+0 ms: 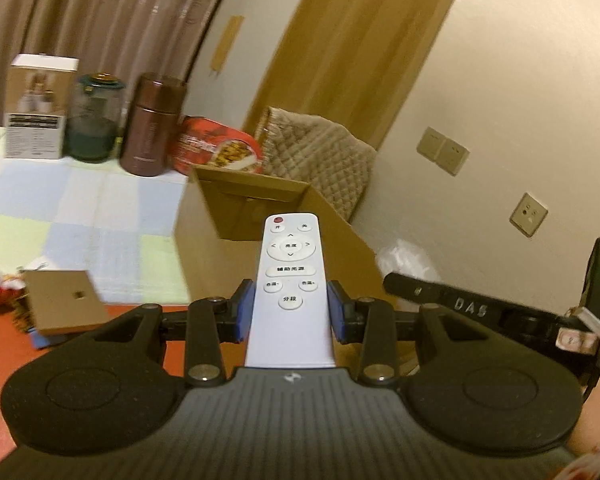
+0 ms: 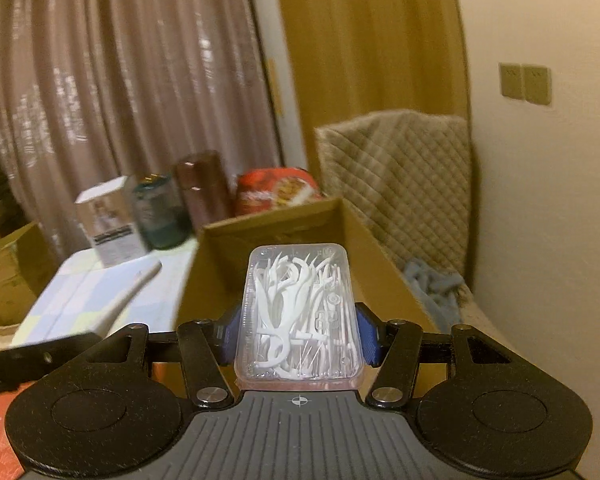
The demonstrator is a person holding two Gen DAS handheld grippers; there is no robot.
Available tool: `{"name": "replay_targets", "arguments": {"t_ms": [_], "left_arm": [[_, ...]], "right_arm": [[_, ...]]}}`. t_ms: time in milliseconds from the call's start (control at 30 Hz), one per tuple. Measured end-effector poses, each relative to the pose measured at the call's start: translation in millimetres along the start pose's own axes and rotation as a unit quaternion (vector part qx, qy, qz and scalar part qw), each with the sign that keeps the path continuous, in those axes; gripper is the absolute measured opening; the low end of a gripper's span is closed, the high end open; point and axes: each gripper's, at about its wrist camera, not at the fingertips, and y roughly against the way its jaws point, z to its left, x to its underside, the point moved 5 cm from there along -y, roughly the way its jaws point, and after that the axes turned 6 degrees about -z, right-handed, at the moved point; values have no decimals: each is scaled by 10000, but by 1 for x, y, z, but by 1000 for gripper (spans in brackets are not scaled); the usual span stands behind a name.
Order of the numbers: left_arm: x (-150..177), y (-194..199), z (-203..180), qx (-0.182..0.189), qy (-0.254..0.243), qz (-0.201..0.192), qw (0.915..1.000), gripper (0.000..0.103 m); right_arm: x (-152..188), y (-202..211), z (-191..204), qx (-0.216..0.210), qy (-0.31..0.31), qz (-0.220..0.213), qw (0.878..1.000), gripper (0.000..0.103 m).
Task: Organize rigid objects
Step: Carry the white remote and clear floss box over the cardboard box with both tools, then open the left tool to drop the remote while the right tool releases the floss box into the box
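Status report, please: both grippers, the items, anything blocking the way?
Left gripper shut on white remote. Right gripper shut on clear floss pick case. Open cardboard box ahead, nothing in between.

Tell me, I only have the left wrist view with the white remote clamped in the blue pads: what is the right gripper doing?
Observer: The right gripper is shut on a clear plastic box of white floss picks.
Operator: Where is it pointing?
Observer: Toward the open brown cardboard box, which lies just beyond the floss box.
Operator: Anything beside that box on the right?
Observer: A crumpled blue cloth lies below the beige quilted cover.
Operator: Can you see my remote?
Observer: Yes, the white remote control shows at the left, over the pastel checked mat.
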Motion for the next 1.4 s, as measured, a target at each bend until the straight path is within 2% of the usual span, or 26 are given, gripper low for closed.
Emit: {"name": "replay_targets", "arguments": {"t_ms": [167,433,833,1400], "left_arm": [[2,-35,-9,152,-201,229,9994,33],[16,-67,-13,189,-326,496,9981,33],[24,-73,-7,93,-338,610,9975,33],[4,-51,11,-170,-60,276,9995,36]], "right_arm": [[2,-12,-24,27,-246,201,9995,54],[6,-22,-47,69,-569,402,9975,54],[9,-27,-44,48,-600,520,9968,54],[12,-29,-43,41,-596,555,9967,54]]}}
